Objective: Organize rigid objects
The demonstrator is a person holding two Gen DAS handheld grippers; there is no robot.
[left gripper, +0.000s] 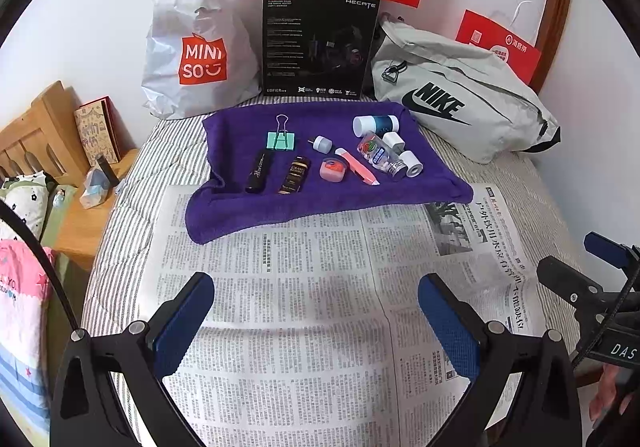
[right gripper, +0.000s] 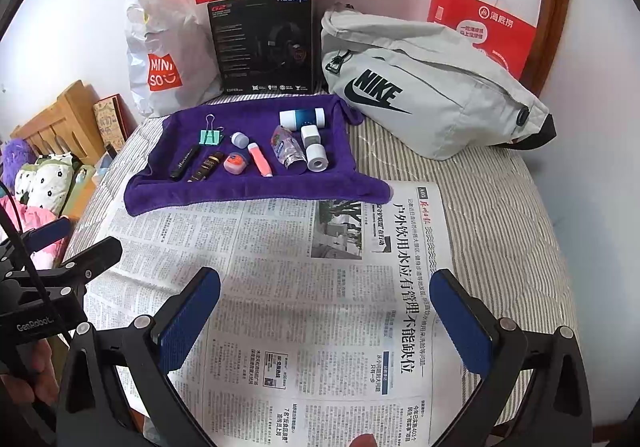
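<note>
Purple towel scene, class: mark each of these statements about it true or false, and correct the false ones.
1. The green binder clip lies on the purple towel. True.
2. The left tool grips the pink pen. False: it is open, over the newspaper.
3. The right tool is open. True.
4. The Nike bag sits on the towel. False: it rests beside it on the striped bedding.

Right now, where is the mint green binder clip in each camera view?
Left wrist: the mint green binder clip lies upper centre, on the purple towel's back left.
Right wrist: the clip sits upper left of centre.
Shared landmark: the black headset box behind the towel.
</note>
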